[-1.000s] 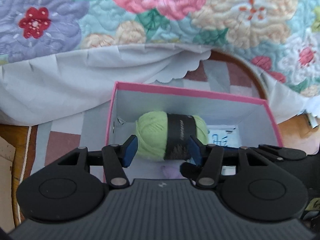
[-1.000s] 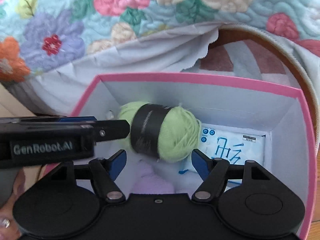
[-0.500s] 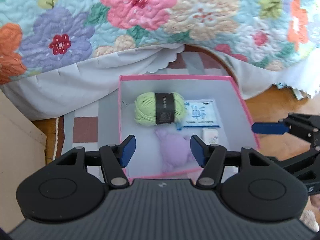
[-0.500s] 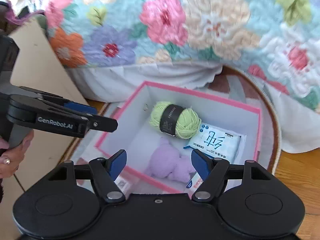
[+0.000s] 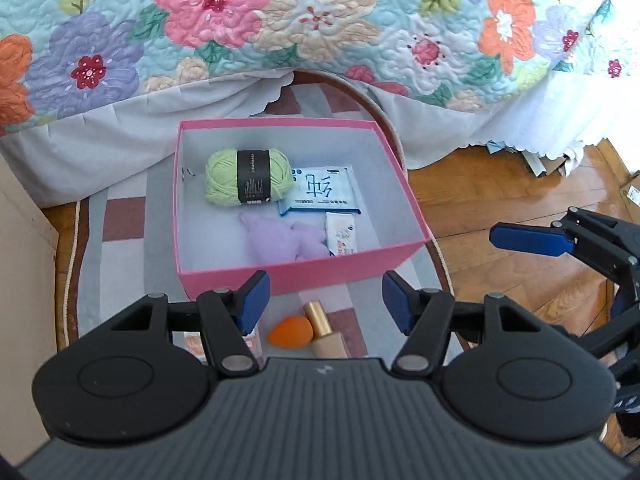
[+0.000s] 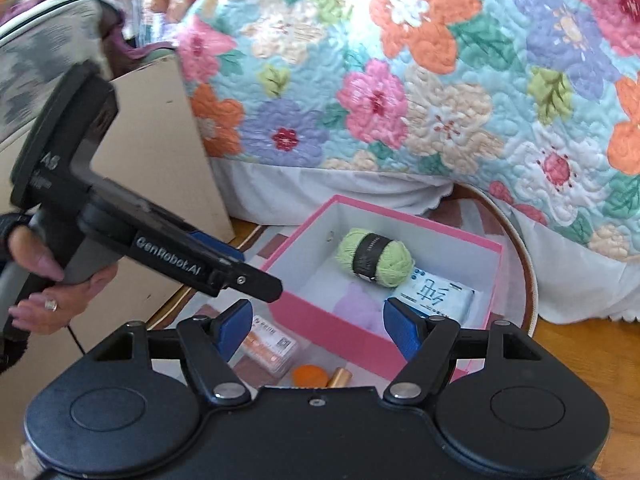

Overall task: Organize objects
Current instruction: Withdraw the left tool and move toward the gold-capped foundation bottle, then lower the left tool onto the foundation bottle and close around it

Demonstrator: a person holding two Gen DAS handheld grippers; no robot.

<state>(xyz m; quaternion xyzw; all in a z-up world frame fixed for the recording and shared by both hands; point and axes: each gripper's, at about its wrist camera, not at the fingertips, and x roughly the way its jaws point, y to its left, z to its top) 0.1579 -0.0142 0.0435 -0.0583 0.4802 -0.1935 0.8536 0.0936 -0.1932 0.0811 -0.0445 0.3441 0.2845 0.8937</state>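
A pink box (image 5: 304, 272) (image 6: 332, 324) sits on a rug by the bed. Inside lie a green yarn ball (image 5: 248, 176) (image 6: 374, 258), a blue-and-white tissue pack (image 5: 320, 192) (image 6: 436, 294), a purple plush (image 5: 284, 240) (image 6: 356, 306) and a small white packet (image 5: 340, 234). In front of the box lie an orange sponge (image 5: 290, 330) (image 6: 308, 376), a gold-capped bottle (image 5: 324, 334) (image 6: 340, 378) and a clear case of orange items (image 6: 268, 346). My left gripper (image 5: 324, 306) is open and empty, held above these. My right gripper (image 6: 318, 326) is open and empty.
The rug (image 5: 116, 264) lies on a wooden floor (image 5: 500, 192). A floral quilt (image 5: 320, 20) with a white bed skirt hangs behind the box. A beige cabinet side (image 6: 160, 160) stands at the left. Clutter lies under the bed at the right (image 5: 540, 160).
Both grippers have pulled back and up from the box, both open. The yarn ball now lies in the box, and the items in front of the box have come into view.
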